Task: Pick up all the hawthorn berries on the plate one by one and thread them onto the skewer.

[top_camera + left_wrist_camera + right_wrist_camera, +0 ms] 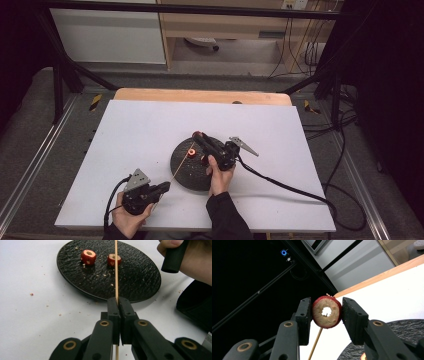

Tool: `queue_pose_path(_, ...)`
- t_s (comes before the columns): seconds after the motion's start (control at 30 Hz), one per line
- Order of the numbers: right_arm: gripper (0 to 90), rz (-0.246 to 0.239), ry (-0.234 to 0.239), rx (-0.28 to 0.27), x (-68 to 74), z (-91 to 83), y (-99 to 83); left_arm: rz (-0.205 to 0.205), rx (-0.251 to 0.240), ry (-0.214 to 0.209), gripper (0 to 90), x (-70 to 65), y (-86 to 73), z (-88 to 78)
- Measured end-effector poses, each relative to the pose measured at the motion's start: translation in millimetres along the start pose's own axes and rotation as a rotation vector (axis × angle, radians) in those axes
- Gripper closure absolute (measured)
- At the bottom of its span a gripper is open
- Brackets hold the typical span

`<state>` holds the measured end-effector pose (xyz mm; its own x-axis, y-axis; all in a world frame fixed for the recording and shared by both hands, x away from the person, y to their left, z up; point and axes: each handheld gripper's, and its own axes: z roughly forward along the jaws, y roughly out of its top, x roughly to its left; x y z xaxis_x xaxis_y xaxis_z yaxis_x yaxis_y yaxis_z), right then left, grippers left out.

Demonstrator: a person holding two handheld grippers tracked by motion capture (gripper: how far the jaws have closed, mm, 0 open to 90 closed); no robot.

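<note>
My left gripper [118, 300] is shut on a thin wooden skewer [116, 270] that points over a black textured plate [140, 277]. Two red fruit rings [88, 257] [114, 260] lie on the plate, the second right beside the skewer. My right gripper [326, 311] is shut on a third red ring [329, 322] with a hole in its middle, held above the plate's far side. The skewer [315, 342] rises behind this ring, and a sliver of it shows through the hole. From above, the left gripper [167, 186] is near the front left and the right gripper [196, 134] over the plate [182, 172].
The plate sits on a white board [125, 135] over a wooden table. Crumbs lie scattered on the plate and board. Cables [295, 187] trail from the grippers to the right. A dark metal frame [60, 75] surrounds the table.
</note>
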<state>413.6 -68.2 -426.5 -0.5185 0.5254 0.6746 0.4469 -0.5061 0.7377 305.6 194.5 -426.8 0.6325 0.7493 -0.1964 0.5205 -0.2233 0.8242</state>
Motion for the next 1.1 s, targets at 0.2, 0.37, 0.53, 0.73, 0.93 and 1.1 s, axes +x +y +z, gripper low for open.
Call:
queue_pose_path(0.2,61.3,-0.001,0.000,0.002,0.8,-0.8,-0.5,-0.017,-0.008,-0.005,88.2,-4.0,-0.5,0.6)
queue_pose_path(0.37,61.6,-0.005,0.002,0.006,1.2,-1.5,-3.7,-0.036,-0.011,-0.011,88.3,-5.7,-0.7,1.1)
queue_pose_path(0.53,61.6,-0.010,0.005,0.006,2.6,-3.2,-6.1,-0.035,-0.012,-0.006,88.5,-6.8,0.2,0.0)
queue_pose_path(0.73,61.7,-0.012,0.011,0.023,3.9,-4.5,-5.5,-0.022,-0.012,-0.013,88.5,-10.4,1.9,0.2)
queue_pose_path(0.93,61.8,-0.012,0.006,0.012,3.8,-4.3,-7.1,-0.049,-0.007,-0.004,88.5,-8.7,1.6,1.7)
queue_pose_path(1.1,61.7,-0.007,0.016,0.066,6.4,-8.4,-16.8,-0.043,-0.007,0.000,88.5,-9.3,3.4,3.2)
